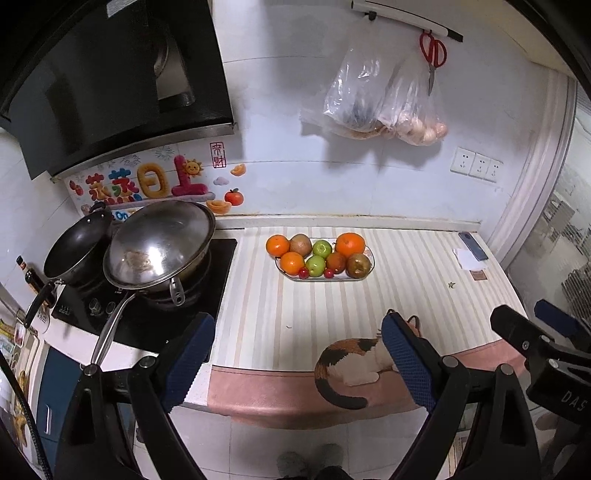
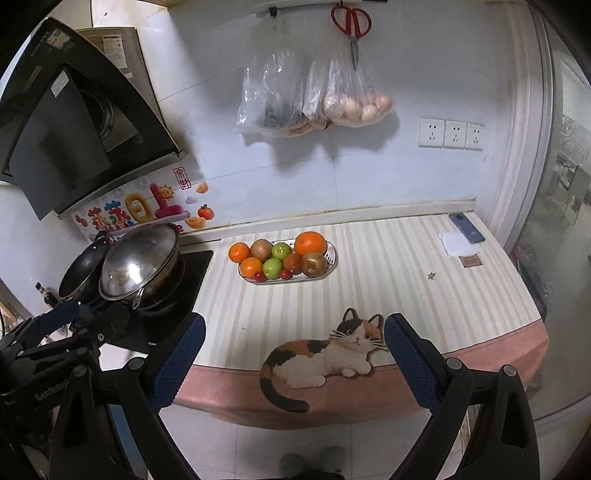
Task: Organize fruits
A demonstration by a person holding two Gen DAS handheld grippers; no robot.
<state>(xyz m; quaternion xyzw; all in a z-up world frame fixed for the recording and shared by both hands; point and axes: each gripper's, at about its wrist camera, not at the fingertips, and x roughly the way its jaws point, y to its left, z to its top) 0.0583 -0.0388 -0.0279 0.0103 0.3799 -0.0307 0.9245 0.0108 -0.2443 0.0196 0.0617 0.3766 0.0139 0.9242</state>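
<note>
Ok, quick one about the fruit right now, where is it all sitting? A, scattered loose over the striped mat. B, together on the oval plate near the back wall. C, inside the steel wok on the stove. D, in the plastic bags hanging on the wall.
B: the oranges, green apples and other fruit are gathered on the oval plate toward the back of the striped mat, with none loose on it.

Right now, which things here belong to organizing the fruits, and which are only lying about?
For the job:
- oranges
- green apples
- brown fruits
- small red fruits
- tray

Just lying about:
- pans on the stove
- phone
- paper
- scissors and bags on the wall
</note>
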